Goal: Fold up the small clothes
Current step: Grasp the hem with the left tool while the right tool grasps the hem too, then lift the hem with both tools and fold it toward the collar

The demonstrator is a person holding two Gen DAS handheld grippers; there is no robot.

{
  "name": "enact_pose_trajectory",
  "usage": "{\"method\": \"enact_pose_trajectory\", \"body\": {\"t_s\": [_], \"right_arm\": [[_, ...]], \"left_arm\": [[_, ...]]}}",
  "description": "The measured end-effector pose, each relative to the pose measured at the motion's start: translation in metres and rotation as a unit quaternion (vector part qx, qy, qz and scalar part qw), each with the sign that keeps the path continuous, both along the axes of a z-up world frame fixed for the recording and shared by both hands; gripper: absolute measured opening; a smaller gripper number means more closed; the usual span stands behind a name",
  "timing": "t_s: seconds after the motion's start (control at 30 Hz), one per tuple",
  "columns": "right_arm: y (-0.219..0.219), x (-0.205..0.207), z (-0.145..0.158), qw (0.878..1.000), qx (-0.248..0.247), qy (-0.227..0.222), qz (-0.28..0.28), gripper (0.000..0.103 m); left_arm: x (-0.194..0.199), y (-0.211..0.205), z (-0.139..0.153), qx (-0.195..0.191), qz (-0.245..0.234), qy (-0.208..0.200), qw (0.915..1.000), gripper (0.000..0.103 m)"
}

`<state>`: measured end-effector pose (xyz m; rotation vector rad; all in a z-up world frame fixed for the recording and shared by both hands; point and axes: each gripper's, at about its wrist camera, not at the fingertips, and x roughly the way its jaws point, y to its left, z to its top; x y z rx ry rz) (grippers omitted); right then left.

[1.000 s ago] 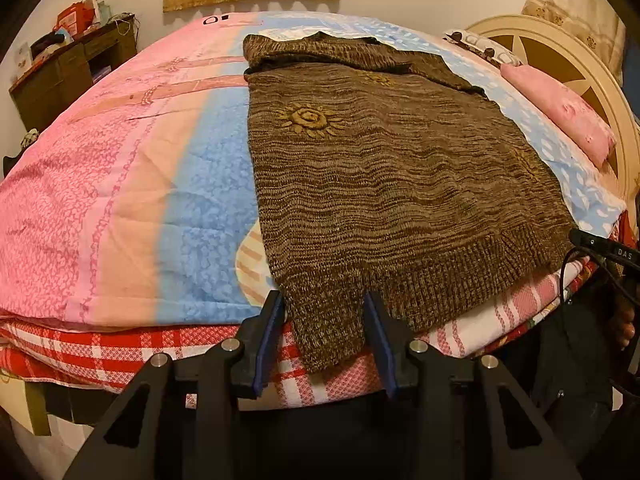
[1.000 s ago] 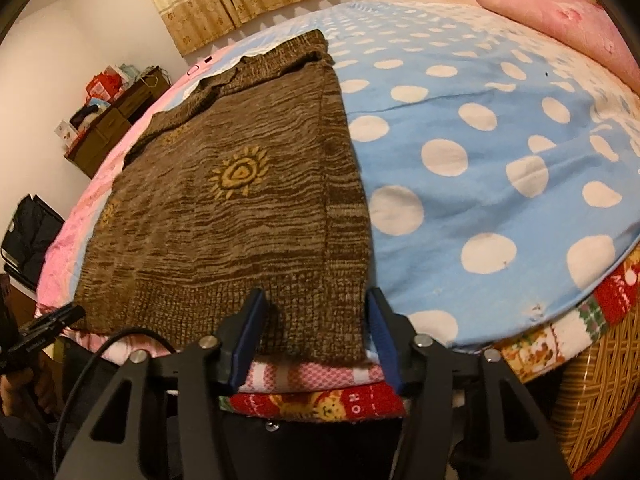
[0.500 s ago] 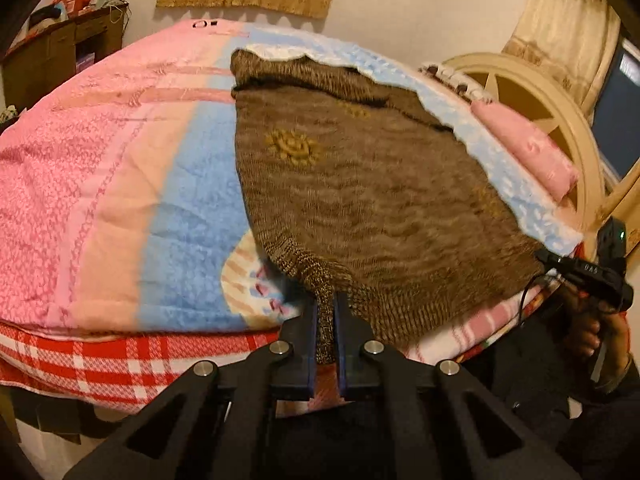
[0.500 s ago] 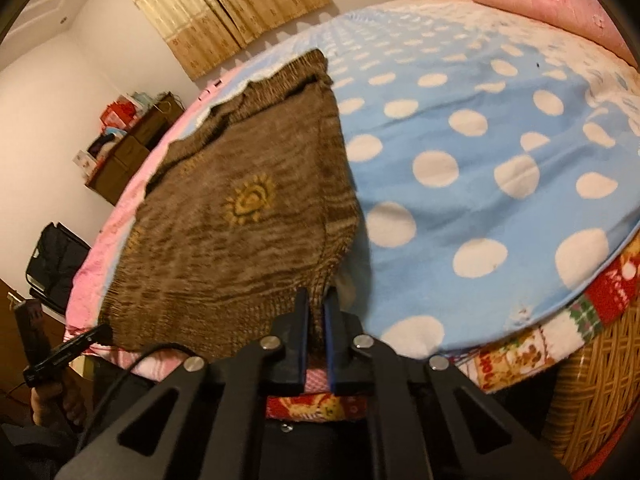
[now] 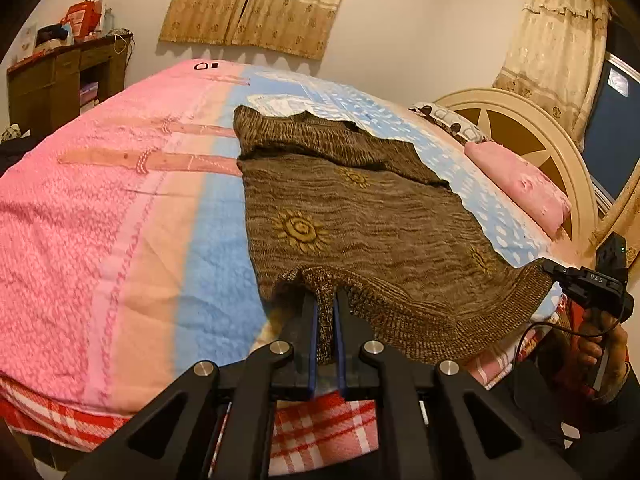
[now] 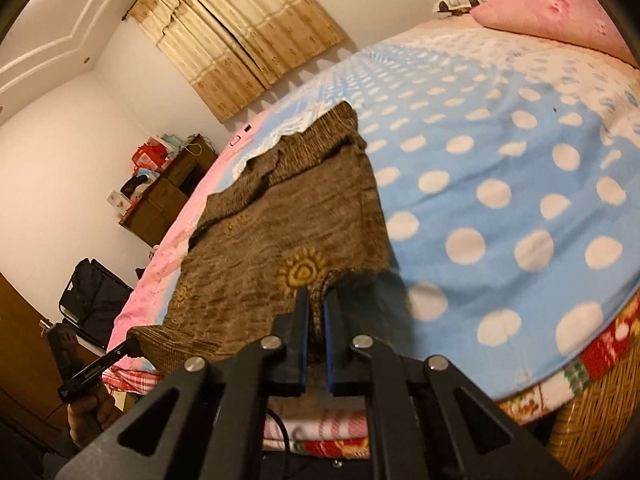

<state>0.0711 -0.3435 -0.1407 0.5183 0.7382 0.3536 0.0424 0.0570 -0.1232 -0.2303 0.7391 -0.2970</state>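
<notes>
Bedroom, bed (image 5: 120,240) w/ pink-blue blanket. The brown knit sweater (image 5: 360,220) lies flat on it. We judge it soft, floppy; left gripper (image 5: 325,312) & right gripper (image 6: 316,312) fingers pinch its hem corners.

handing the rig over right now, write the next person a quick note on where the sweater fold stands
Left gripper: shut on the brown knit sweater, hem corner lifted off the bed.
Right gripper: shut on the other hem corner, also raised.
Sweater otherwise lies flat on the blanket, neck end far away, sleeve folded across the top.
Done: both hem corners gripped.
Left: carry the hem toward the neck, lay it down, release.
</notes>
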Motion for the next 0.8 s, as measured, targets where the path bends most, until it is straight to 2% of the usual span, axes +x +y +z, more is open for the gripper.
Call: {"method": "enact_pose_trajectory", "body": {"t_s": [0.33,0.8], "right_arm": [[-0.001,0.015,0.012,1.0,0.006,-0.017,0.003,0.009],[-0.005,0.043,0.026,0.999,0.014,-0.034,0.005,0.009]], "left_arm": [[0.013,0.01,0.009,-0.009,0.013,-0.014,0.9998,0.006],[0.048,0.012,0.028,0.002,0.008,-0.043,0.999,0.006]]}}
